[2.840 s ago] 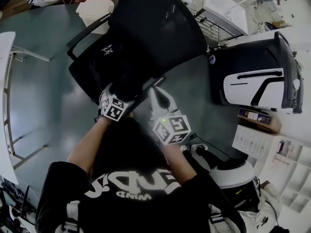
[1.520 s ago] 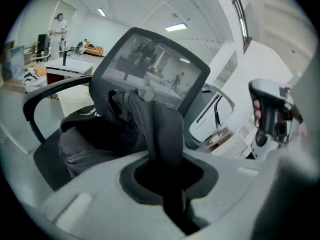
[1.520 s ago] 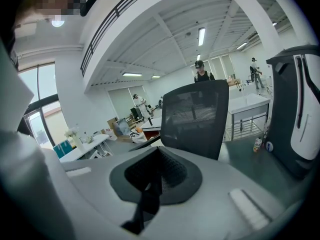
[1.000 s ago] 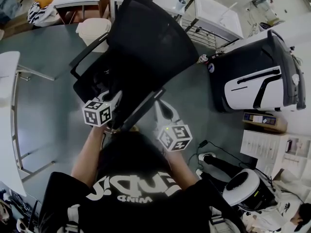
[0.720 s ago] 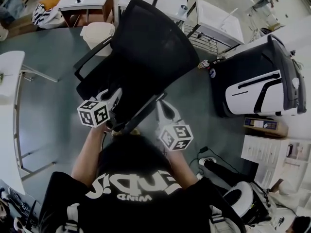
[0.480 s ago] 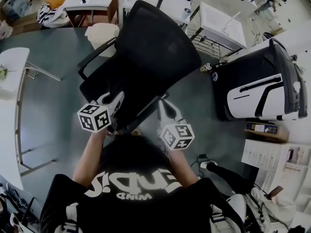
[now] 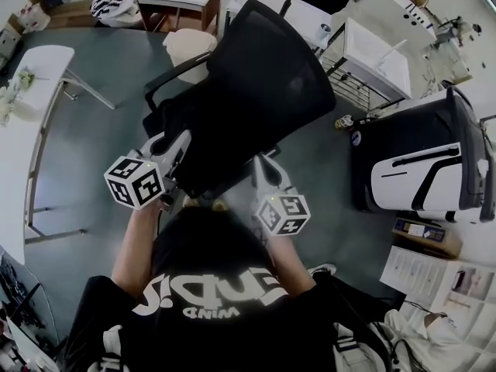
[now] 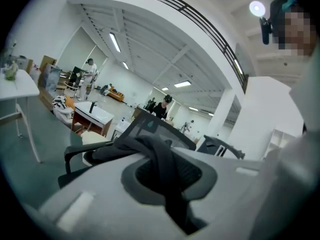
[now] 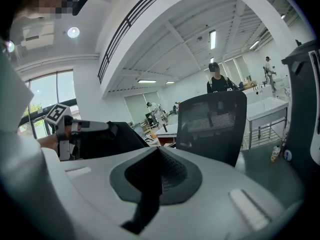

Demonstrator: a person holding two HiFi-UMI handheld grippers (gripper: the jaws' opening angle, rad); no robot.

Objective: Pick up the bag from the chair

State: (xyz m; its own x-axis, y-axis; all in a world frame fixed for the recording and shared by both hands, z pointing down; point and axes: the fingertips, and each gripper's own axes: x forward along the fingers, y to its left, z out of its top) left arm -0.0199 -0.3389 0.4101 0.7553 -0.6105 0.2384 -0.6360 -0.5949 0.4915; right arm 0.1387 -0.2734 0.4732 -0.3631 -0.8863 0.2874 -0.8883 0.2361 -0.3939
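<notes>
A black mesh office chair [image 7: 263, 68] stands in front of me. The black bag [image 7: 205, 157] hangs over its seat. My left gripper [image 7: 177, 147] is shut on the bag's black strap [image 8: 159, 156], which runs between its pads and drapes away to the left. My right gripper [image 7: 262, 165] sits at the bag's right edge by the armrest. Its jaws are shut, and in the right gripper view [image 9: 159, 156] nothing shows between them. That view also has the left gripper [image 9: 95, 126] with the bag [image 9: 107, 139] at the left and the chair back [image 9: 212, 121] ahead.
A large black and white case [image 7: 418, 157] stands to the right. White tables [image 7: 31, 115] line the left side, and a white bin [image 7: 190, 45] sits behind the chair. A white desk [image 7: 376, 53] and shelves [image 7: 434, 270] are at the right.
My left gripper has come up and out to the left with the strap, lifting the bag off the seat. The right gripper has stayed near the armrest.
</notes>
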